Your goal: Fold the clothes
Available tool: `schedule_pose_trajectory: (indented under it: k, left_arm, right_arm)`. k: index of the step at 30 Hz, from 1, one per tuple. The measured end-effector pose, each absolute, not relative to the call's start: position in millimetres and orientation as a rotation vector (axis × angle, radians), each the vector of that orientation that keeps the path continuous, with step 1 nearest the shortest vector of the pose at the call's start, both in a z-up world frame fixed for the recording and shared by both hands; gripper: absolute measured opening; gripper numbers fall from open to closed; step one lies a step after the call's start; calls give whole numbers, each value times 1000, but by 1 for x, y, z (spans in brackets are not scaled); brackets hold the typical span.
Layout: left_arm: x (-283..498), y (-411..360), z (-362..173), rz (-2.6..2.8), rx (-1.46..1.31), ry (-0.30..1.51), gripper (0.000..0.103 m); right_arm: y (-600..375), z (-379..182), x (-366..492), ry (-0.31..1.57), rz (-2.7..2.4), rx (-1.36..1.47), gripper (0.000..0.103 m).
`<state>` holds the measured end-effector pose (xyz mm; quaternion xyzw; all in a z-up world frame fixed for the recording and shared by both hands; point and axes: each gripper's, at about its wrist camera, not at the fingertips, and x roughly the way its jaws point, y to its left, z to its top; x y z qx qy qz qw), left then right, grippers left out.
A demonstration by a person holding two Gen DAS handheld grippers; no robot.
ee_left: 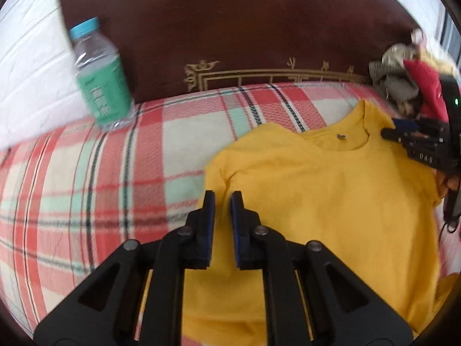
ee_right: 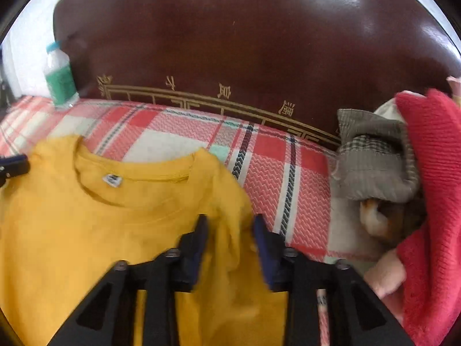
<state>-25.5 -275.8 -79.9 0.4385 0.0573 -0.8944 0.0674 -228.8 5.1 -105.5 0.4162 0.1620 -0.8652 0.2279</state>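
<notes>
We see one container: a clear plastic bottle (ee_left: pixel 99 76) with a light-blue cap and a green label, standing at the far left corner of the bed against the dark wooden headboard (ee_left: pixel 230 28); we cannot tell what is in it.

The yellow T-shirt (ee_left: pixel 331 201) lies spread on the red, white and mint plaid bedcover (ee_left: pixel 100 187), collar toward the headboard, a small tag showing inside the neck.

Our left gripper (ee_left: pixel 222 199) hangs over the shirt's left sleeve edge, its jaws a narrow gap apart with nothing between them. Our right gripper (ee_right: pixel 230 220) sits over the right shoulder, jaws spread wide, with rumpled yellow cloth showing in the gap between them; we cannot tell whether it touches the fabric.

Bare plaid stretches to the left of the shirt, as far as the bottle, and in a band between collar and headboard.

On the right, near the shirt, stands a heap of clothes: a grey-green checked garment (ee_right: pixel 374 161) and a red knit (ee_right: pixel 432 187).
</notes>
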Motion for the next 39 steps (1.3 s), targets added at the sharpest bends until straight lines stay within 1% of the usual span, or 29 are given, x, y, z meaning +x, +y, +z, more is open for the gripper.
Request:
schedule_pose_trajectory:
  k: [2, 3, 4, 5, 6, 7, 8, 11, 15, 18, 21, 26, 27, 29, 31, 32, 33, 36, 39]
  left_arm:
    - [-1, -288, -69, -2720, 1262, 241, 17]
    - [16, -292, -63, -2739, 1228, 262, 36]
    - [30, -293, -59, -2765, 1212, 283, 61]
    - [46, -293, -55, -2797, 1194, 304, 68]
    - [66, -288, -52, -2844, 1184, 327, 70]
    - [83, -281, -52, -2880, 1207, 337, 71]
    - [99, -273, -53, -2915, 1234, 348, 71]
    - [141, -238, -65, -2992, 1349, 366, 71]
    - [189, -189, -89, -3071, 1536, 526, 71]
    - [200, -159, -107, -3089, 1619, 572, 71]
    - [203, -141, -113, -3103, 1648, 693, 71]
    - [194, -123, -115, -3113, 1618, 741, 71]
    - [190, -119, -118, -3088, 1632, 740, 70]
    - [183, -113, -122, -3062, 1668, 767, 57]
    - [177, -108, -128, -3019, 1728, 787, 26]
    - [177, -106, -129, -3003, 1726, 785, 21]
    - [178, -108, -127, -2992, 1703, 801, 14]
    - [187, -124, -113, -2992, 1594, 911, 10]
    - [205, -154, -87, -3002, 1452, 1066, 9]
  right_arm:
    - [22, -81, -209, 395, -2358, 1078, 43]
    - [32, -67, -197, 372, -2344, 1040, 47]
    - [42, -55, -184, 349, -2326, 1009, 50]
    - [51, -44, -171, 321, -2298, 990, 51]
    - [62, -34, -156, 292, -2266, 971, 54]
    - [72, -25, -140, 263, -2233, 955, 60]
    - [81, -19, -122, 234, -2199, 944, 63]
    - [107, -11, -67, 186, -2116, 933, 64]
    - [133, -12, 1, 135, -2075, 945, 66]
    - [147, -22, 37, 101, -2094, 951, 69]
    - [163, -33, 55, 40, -2118, 968, 69]
    - [195, -51, 72, -127, -2162, 990, 70]
    - [200, -55, 74, -161, -2166, 991, 70]
    - [206, -61, 75, -214, -2172, 988, 70]
    - [210, -67, 77, -244, -2181, 994, 70]
    - [211, -70, 77, -253, -2185, 1000, 70]
    - [213, -73, 77, -266, -2188, 1007, 70]
    - [217, -79, 78, -296, -2176, 1027, 70]
    - [218, -81, 81, -317, -2146, 1024, 70]
